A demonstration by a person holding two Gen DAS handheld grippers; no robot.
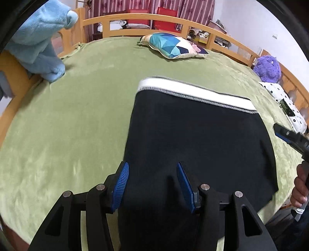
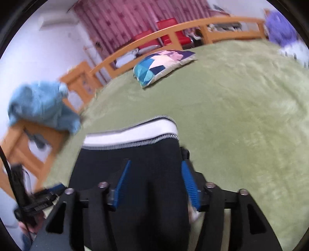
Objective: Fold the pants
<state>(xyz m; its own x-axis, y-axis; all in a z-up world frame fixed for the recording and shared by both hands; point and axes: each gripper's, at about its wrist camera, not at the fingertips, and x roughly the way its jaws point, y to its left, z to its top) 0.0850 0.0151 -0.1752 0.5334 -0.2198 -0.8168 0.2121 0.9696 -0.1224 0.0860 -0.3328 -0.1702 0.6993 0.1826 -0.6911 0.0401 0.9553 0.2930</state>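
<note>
Left wrist view, left to right. A light blue towel [image 1: 41, 41] hangs over the wooden bed rail [image 1: 135, 18] at the far left, its lower end resting on the green blanket [image 1: 67, 119] that covers the bed. A patchwork pillow [image 1: 171, 45] in blue, white and pink lies near the far rail. The black pants [image 1: 197, 139] lie flat on the blanket right of centre, the white waistband [image 1: 193, 90] at the far end and the dark cloth running back toward the camera. The left gripper [image 1: 152, 183] is above the near part of the pants, its blue pads [image 1: 120, 187] spread wide apart with dark cloth visible between them and nothing clamped. At the right edge are a purple plush toy [image 1: 268, 67], a white dotted cloth [image 1: 283, 100] below it, and the right gripper [image 1: 289, 138], seen from the side, beside the right border of the pants; the person's hand [image 1: 299, 185] holds its handle.

Right wrist view, blurred, left to right. The left gripper [image 2: 44, 198] shows dimly at the lower left. The right gripper [image 2: 156, 183] is over the pants [image 2: 135, 164], fingers parted and holding nothing; the right pad [image 2: 190, 186] is at the garment's right border, whether it touches cannot be told
</note>
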